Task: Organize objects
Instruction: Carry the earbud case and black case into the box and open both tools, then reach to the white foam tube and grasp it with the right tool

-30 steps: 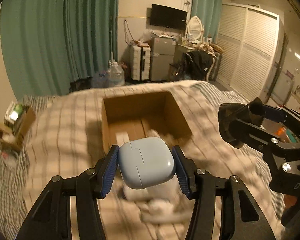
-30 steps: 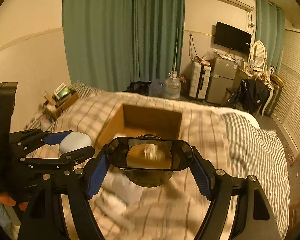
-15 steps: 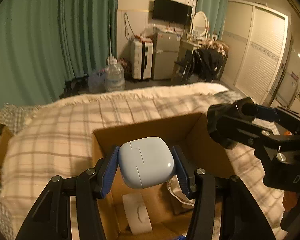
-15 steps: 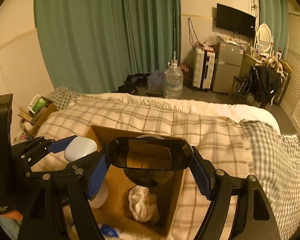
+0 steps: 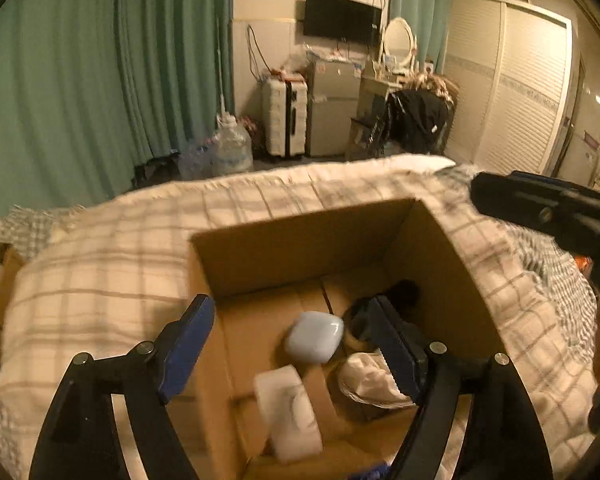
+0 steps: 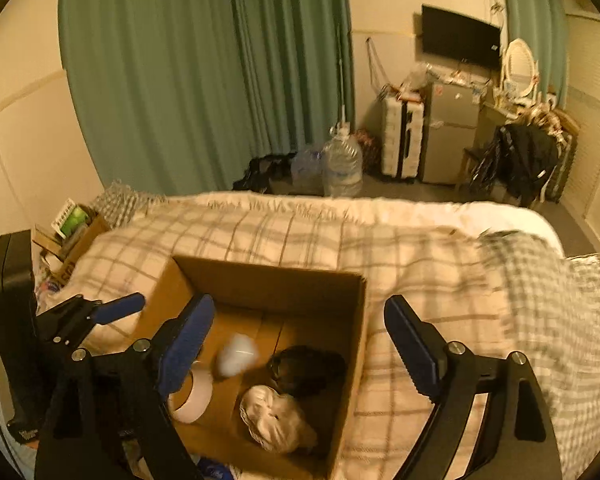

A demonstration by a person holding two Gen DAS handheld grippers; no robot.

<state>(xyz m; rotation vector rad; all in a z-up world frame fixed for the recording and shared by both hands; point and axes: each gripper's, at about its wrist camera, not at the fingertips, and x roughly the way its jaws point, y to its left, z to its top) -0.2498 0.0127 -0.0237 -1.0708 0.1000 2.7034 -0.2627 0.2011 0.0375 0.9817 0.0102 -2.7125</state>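
Note:
An open cardboard box [image 5: 300, 248] sits on the plaid bed; it also shows in the right wrist view [image 6: 268, 284]. My left gripper [image 5: 296, 344] is open over the box. The pale blue earbud case [image 5: 314, 336] is free between its fingers, blurred [image 6: 238, 354], inside the box. My right gripper [image 6: 300, 344] is open and empty above the box. The dark glasses case [image 6: 306, 370] lies in the box beside a crumpled white cloth [image 6: 276, 420] and a white tape roll [image 5: 288, 412].
The plaid blanket [image 6: 420, 248] covers the bed around the box. A small carton of items [image 6: 72, 224] stands at the bed's left. Water jugs [image 6: 340, 164], a suitcase and a small fridge stand on the floor beyond the bed.
Both grippers moved over the box and opened. The blue case left my left gripper and the glasses case left my right gripper; both are now in the box.

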